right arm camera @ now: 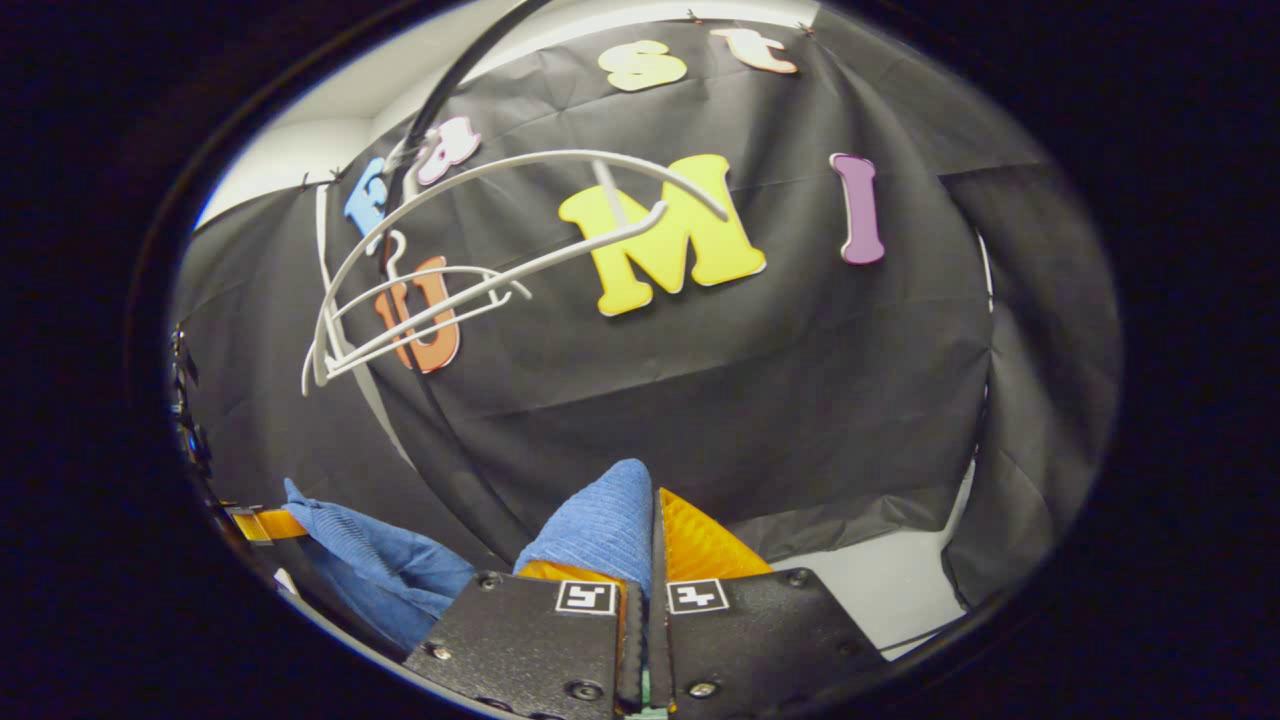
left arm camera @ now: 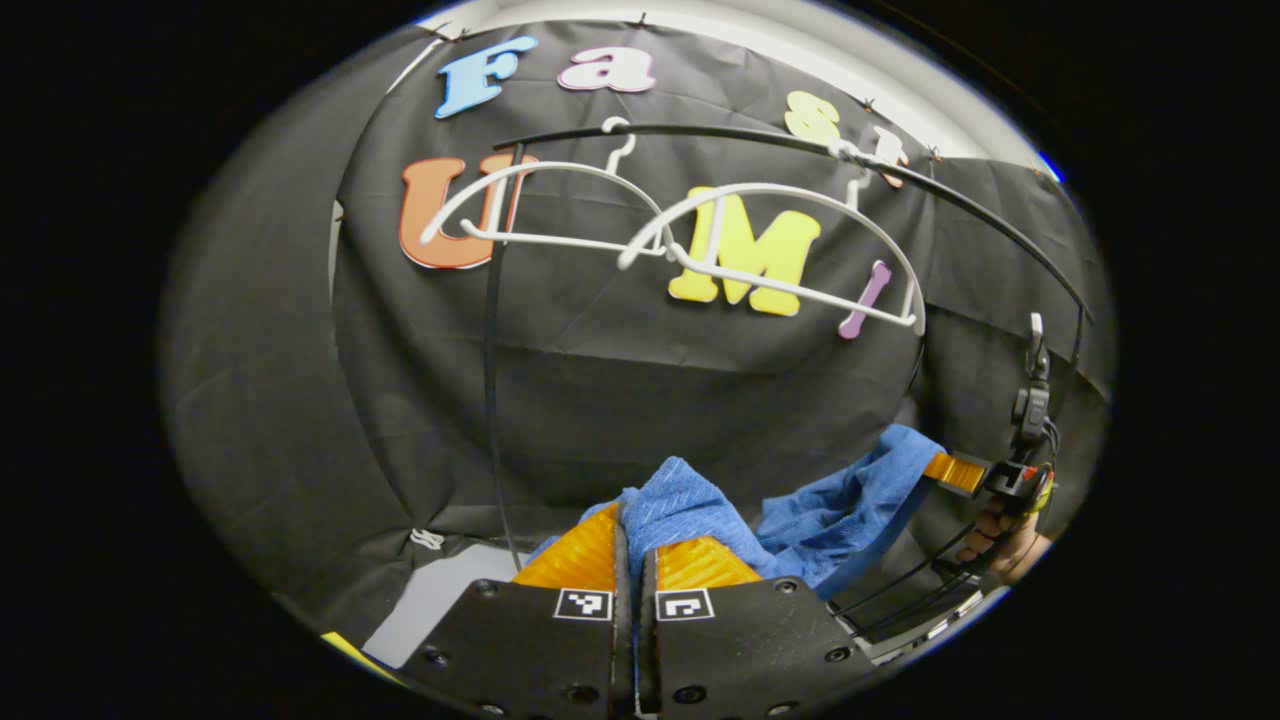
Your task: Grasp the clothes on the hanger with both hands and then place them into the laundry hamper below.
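A blue knitted garment (left arm camera: 800,505) hangs stretched between my two grippers, below two bare white hangers (left arm camera: 770,240) on a black rail (left arm camera: 760,140). In the left gripper view my left gripper (left arm camera: 633,540) is shut on one end of the cloth, which bunches up above its fingers. At the far right of that view my right gripper (left arm camera: 955,472) holds the other end, with a hand (left arm camera: 1000,540) behind it. In the right gripper view my right gripper (right arm camera: 652,520) is shut on the blue garment (right arm camera: 600,525), and the cloth trails left to the left gripper (right arm camera: 262,523).
The black cloth wall (left arm camera: 620,380) stands close behind the rail. A thin black upright pole (left arm camera: 490,380) of the rack runs down at the left. Pale floor (left arm camera: 440,595) shows low down. The white hangers (right arm camera: 480,270) hang at upper left in the right gripper view.
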Tool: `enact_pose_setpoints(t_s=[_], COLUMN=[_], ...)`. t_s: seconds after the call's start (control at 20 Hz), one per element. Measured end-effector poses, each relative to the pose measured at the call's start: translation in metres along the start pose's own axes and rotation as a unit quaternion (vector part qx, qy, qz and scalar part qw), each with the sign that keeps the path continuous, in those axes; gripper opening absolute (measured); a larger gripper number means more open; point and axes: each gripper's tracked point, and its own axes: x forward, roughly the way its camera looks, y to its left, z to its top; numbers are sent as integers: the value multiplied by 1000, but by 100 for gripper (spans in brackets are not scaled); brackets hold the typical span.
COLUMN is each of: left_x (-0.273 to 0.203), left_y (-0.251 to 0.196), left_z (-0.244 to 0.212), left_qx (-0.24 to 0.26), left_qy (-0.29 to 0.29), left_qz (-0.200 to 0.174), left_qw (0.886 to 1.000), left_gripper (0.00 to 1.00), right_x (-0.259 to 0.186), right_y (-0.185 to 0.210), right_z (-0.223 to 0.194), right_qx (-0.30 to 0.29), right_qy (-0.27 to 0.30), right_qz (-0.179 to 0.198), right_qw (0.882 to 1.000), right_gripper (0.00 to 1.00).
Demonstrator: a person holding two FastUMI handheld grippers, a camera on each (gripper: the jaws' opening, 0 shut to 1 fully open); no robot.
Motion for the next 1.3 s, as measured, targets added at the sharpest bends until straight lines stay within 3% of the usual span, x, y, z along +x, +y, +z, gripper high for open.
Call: enact_pose_setpoints(t_s=[0.1,0.15,0.6,0.8,1.0,1.05,1.1,1.2,1.3], left_x=[0,2,17,24,36,39,42,53,59], left_y=[-12,-18,-63,-63,-53,-54,-53,-50,-46], left_z=[-7,-8,-22,-26,-53,-59,-65,-79,-102], left_qx=[15,20,40,42,26,22,18,16,0], left_qy=[7,8,22,21,49,55,60,69,93], left_qz=[-5,-8,-37,-34,-15,-13,-11,-5,3], left_qw=[1000,1000,998,998,998,998,998,997,996], left_gripper=[7,2,2,2,2,7,2,7,2], right_x=[0,-4,-5,-5,4,7,9,15,22], right_y=[15,22,86,111,119,115,113,111,105], right_z=[-6,-7,-25,-20,-30,-38,-45,-58,-74], right_qx=[-9,-13,-38,-18,-15,-14,-4,20,22], right_qy=[6,8,33,37,52,60,70,89,105], right_qz=[14,20,89,123,138,138,141,144,137], right_qw=[1000,1000,995,992,989,989,988,985,985], right_gripper=[6,6,6,6,6,6,6,6,6])
